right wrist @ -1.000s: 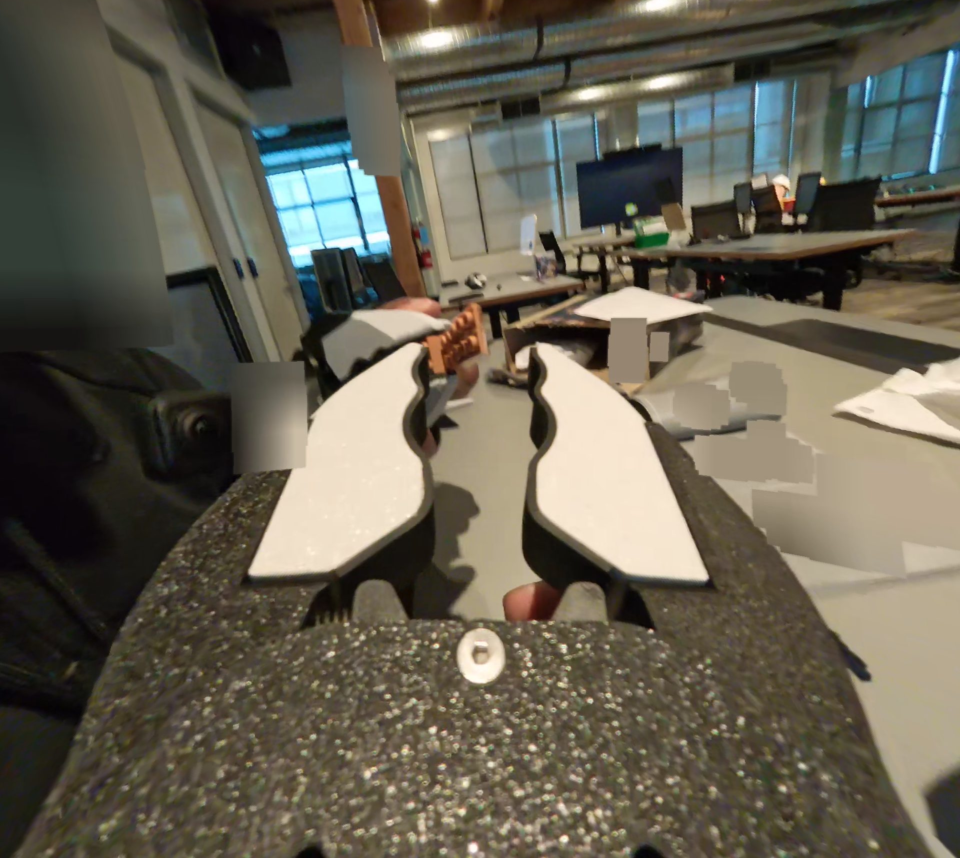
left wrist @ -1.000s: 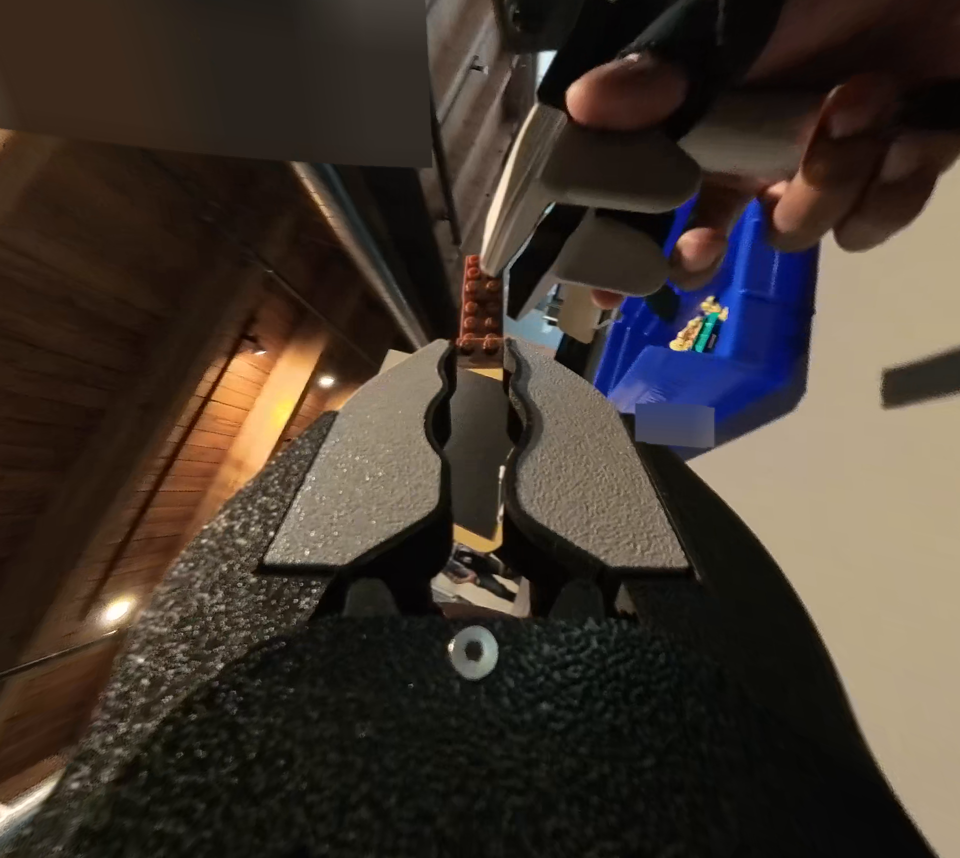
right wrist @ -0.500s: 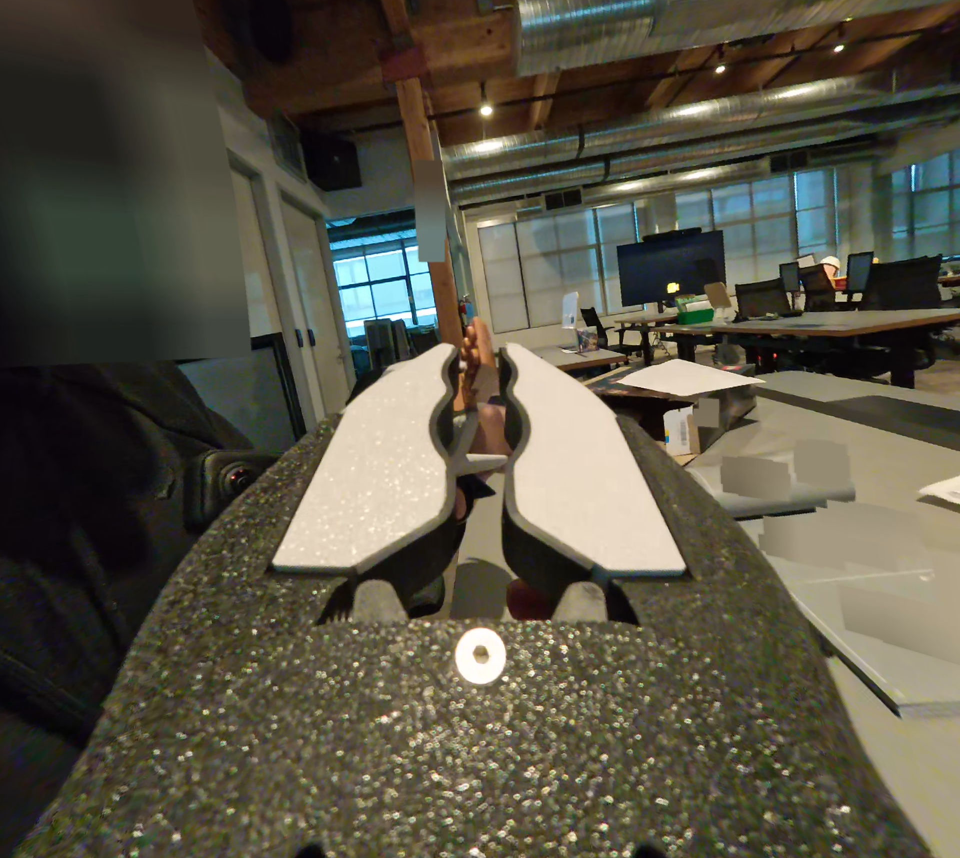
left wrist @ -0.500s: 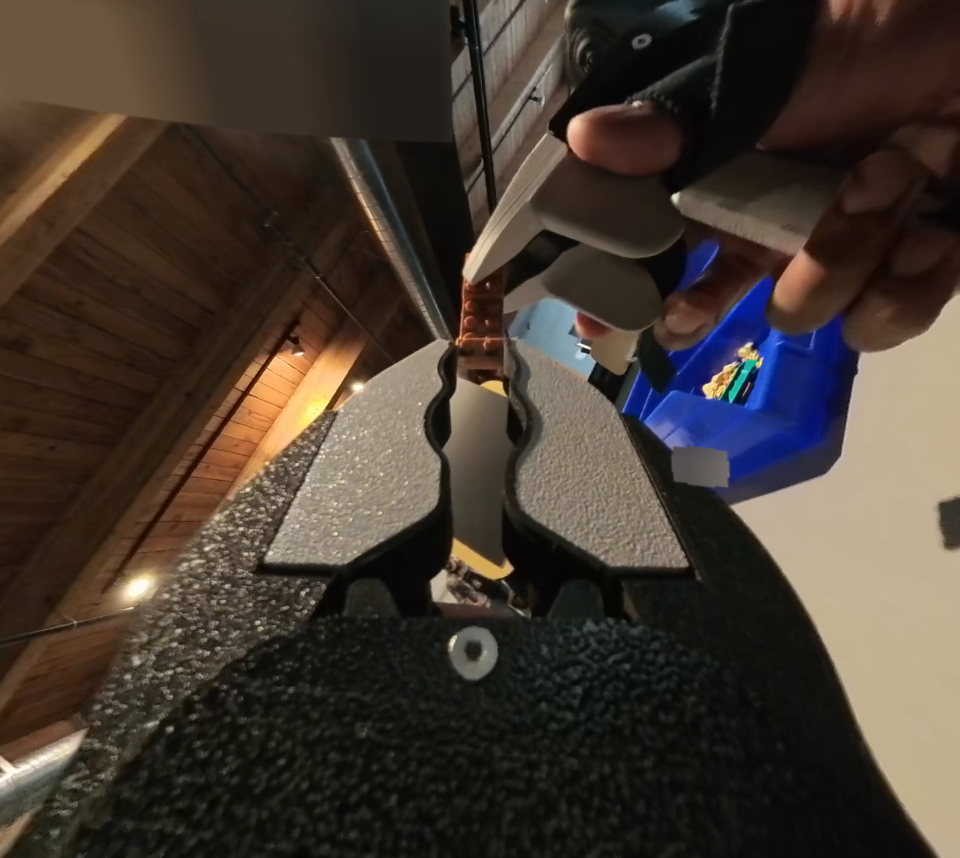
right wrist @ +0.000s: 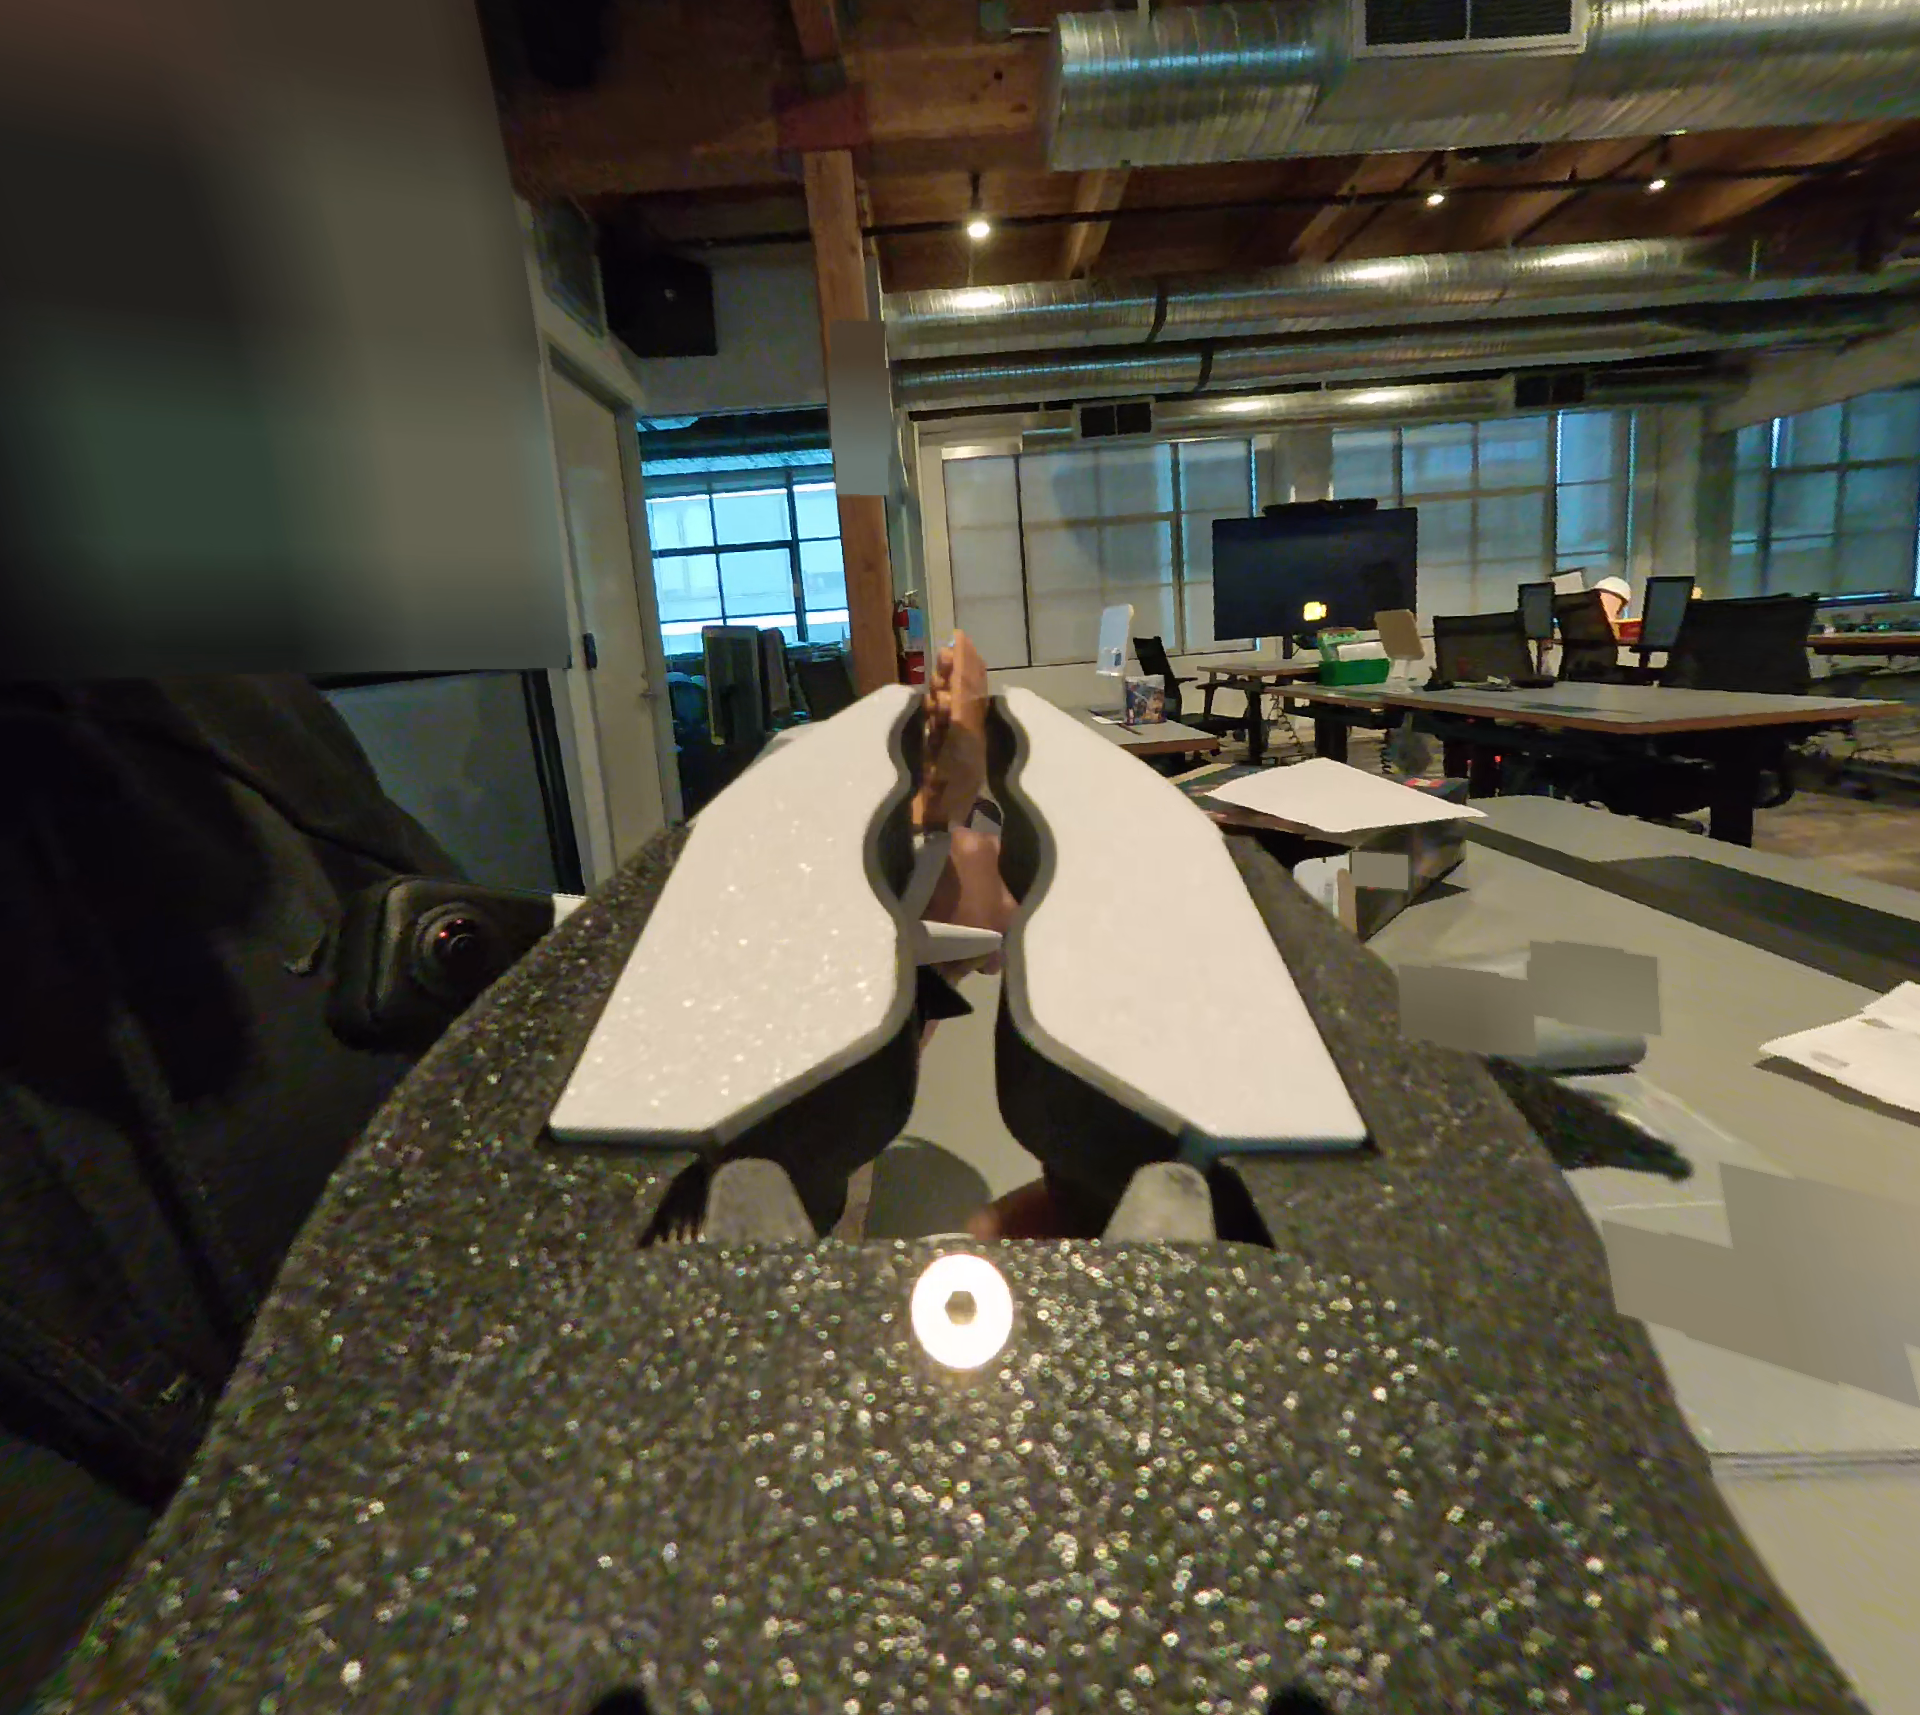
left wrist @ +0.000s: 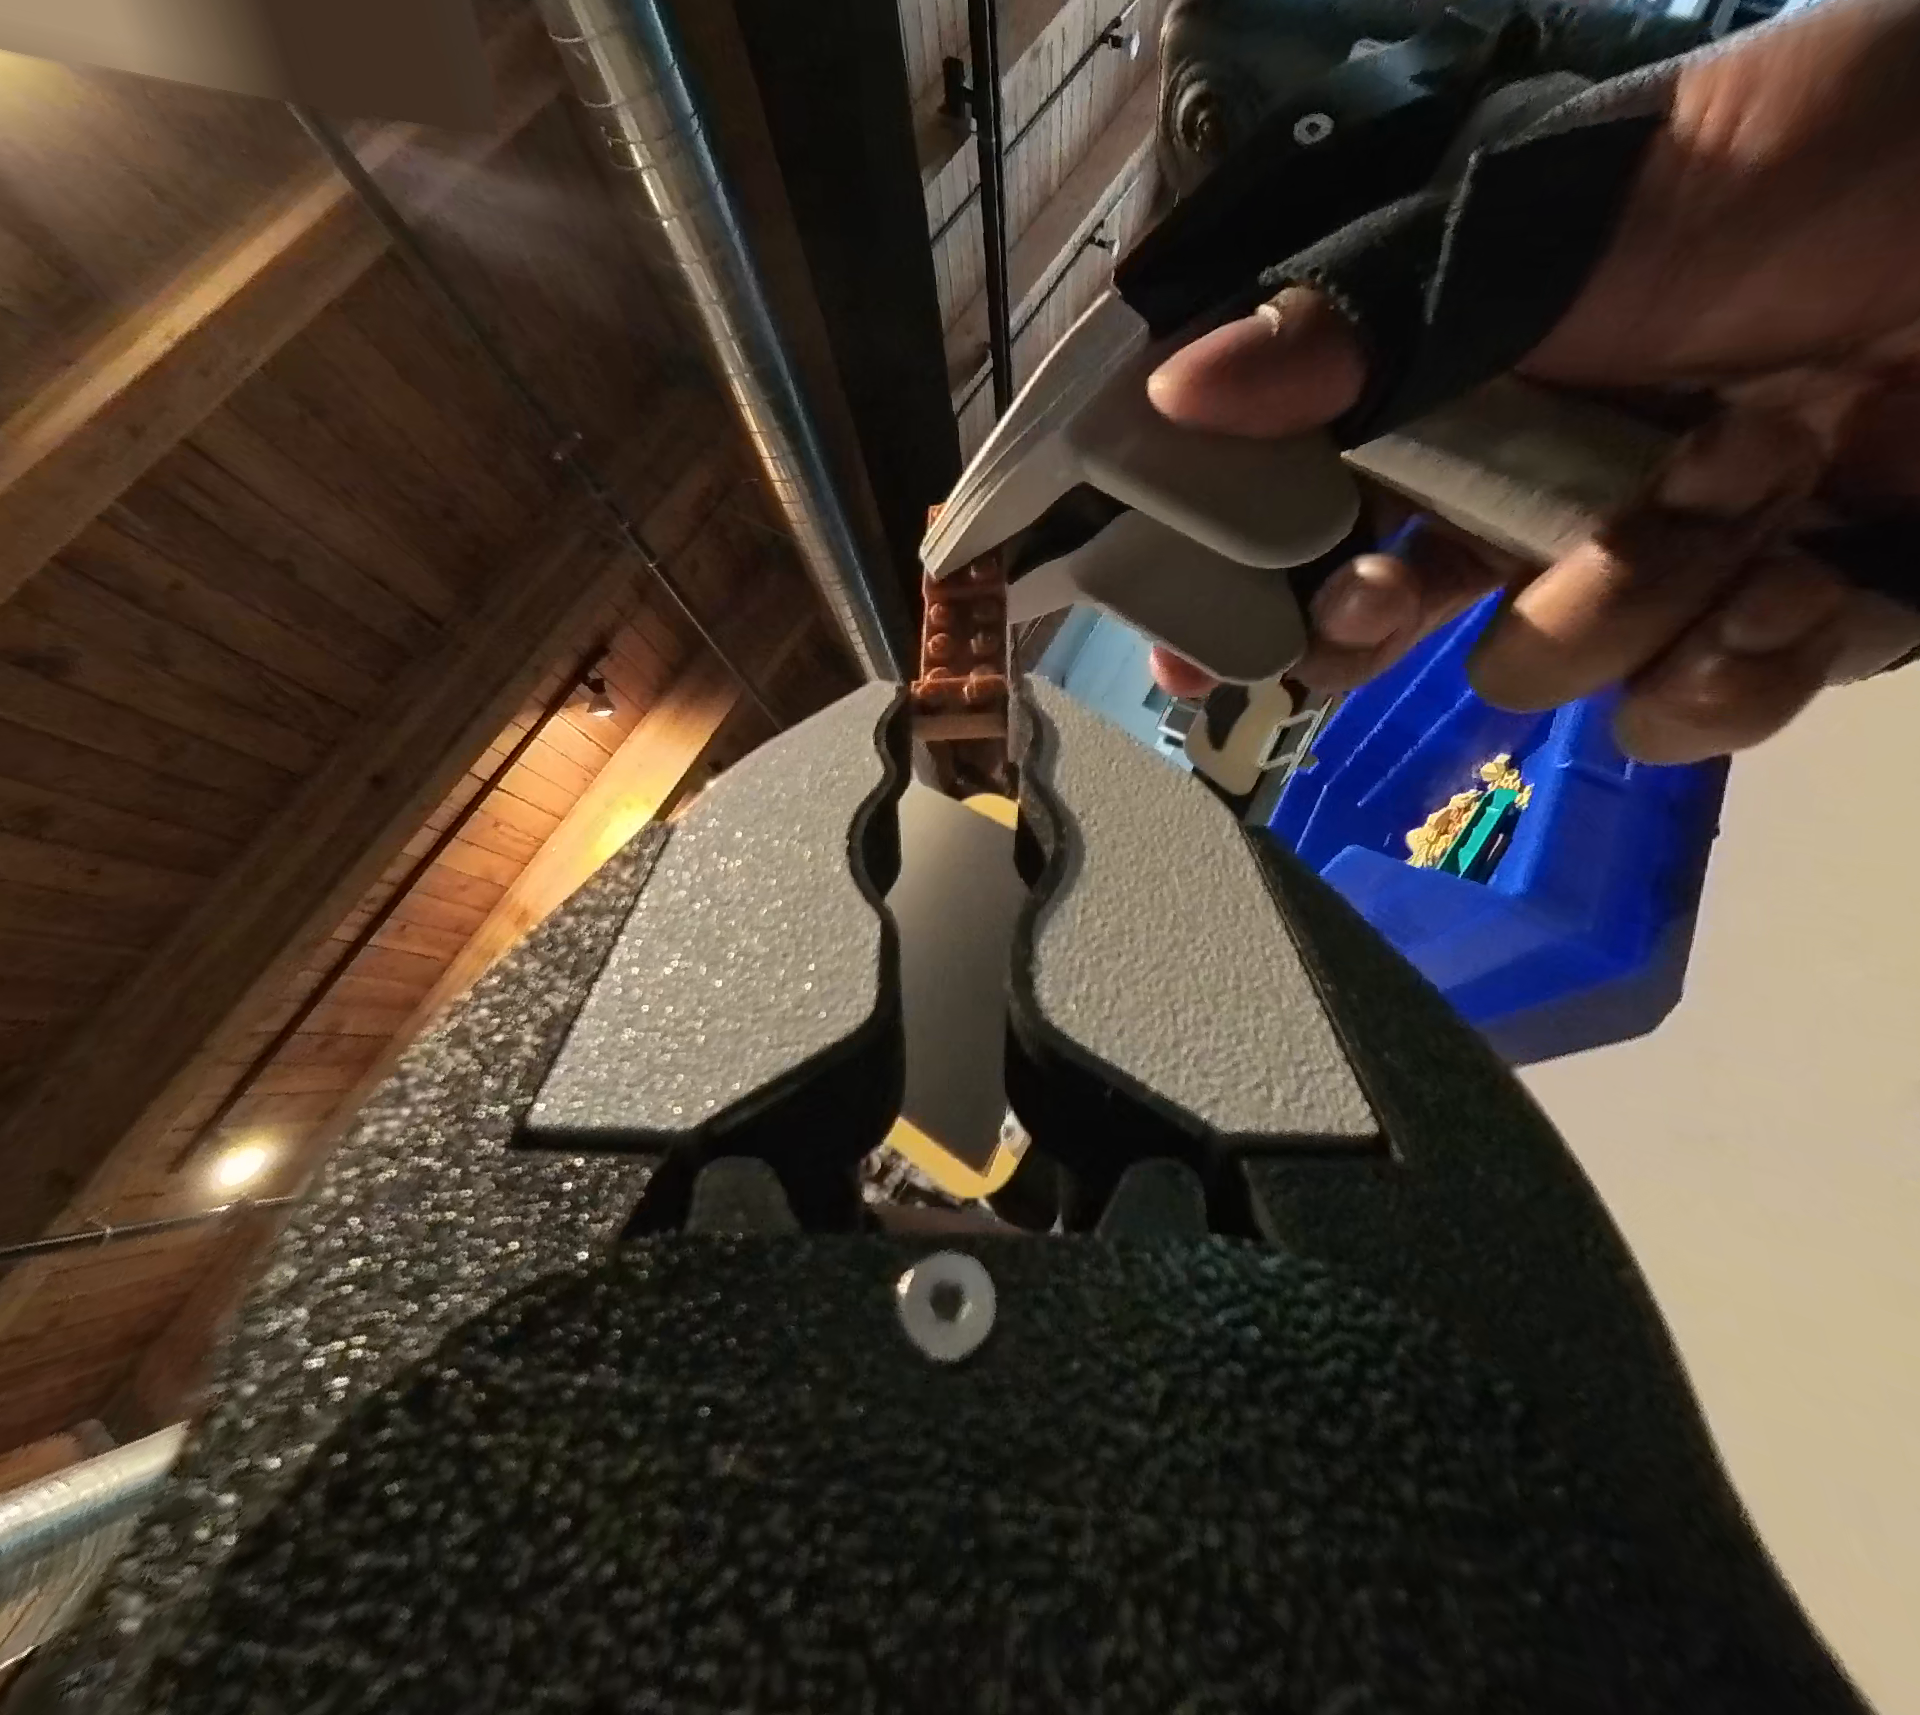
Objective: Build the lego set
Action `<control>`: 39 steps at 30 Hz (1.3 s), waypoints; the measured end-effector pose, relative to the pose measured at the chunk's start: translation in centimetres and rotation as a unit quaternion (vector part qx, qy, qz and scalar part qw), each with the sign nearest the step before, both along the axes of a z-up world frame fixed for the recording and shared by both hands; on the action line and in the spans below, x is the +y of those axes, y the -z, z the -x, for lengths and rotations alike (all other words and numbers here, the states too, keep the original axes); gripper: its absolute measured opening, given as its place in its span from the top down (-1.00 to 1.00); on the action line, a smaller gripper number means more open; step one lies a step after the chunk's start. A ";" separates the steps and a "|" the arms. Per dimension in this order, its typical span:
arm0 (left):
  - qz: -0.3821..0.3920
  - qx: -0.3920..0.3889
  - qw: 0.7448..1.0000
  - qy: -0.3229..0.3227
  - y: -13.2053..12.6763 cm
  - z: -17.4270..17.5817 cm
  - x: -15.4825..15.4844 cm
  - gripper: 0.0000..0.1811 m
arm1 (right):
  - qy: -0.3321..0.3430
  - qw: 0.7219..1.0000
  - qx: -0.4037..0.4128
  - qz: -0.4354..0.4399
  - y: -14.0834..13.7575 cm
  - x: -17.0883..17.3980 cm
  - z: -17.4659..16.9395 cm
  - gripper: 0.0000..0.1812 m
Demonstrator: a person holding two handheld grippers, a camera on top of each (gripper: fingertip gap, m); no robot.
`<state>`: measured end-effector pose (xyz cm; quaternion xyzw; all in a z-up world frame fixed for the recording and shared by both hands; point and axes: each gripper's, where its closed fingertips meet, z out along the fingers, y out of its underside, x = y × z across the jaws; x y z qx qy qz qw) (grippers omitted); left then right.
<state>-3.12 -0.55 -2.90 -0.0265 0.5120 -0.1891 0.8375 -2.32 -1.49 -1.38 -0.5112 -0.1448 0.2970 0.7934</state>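
Note:
A brown studded lego piece (left wrist: 958, 626) is held in the air between both grippers. My left gripper (left wrist: 958, 701) is shut on its lower end. The right gripper (left wrist: 968, 562), held by a hand (left wrist: 1714, 460), comes in from the upper right, its fingers clamped on the piece's upper end. In the right wrist view, my right gripper (right wrist: 956, 707) is shut on the same brown piece (right wrist: 951, 735), which sticks up past the tips. The left gripper's finger (right wrist: 940, 886) and camera (right wrist: 447, 938) show behind and to the left.
A blue bin (left wrist: 1538, 938) with gold and green pieces (left wrist: 1465, 818) sits on the grey table to the right. In the right wrist view, a cardboard box (right wrist: 1392, 865) under a white sheet and loose papers (right wrist: 1849, 1047) lie on the table (right wrist: 1714, 969). Left and right tips are no more than a few centimetres apart.
My right gripper was open beside the brown piece and has now closed on it. Both grippers have tilted upward. The left gripper kept its hold throughout.

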 end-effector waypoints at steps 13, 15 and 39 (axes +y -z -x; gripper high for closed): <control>-0.018 0.003 1.000 0.015 0.4 0.3 -0.5 0.81 | -0.025 0.999 -0.011 0.020 0.5 -0.1 0.2 0.89; -0.019 0.004 1.000 0.009 0.5 0.2 -0.4 0.81 | -0.017 1.000 -0.005 0.022 0.6 0.1 0.0 0.89; -0.162 0.049 0.986 -0.012 2.7 0.1 -0.6 0.82 | 0.107 0.920 -0.361 0.109 3.4 -0.2 -0.2 0.80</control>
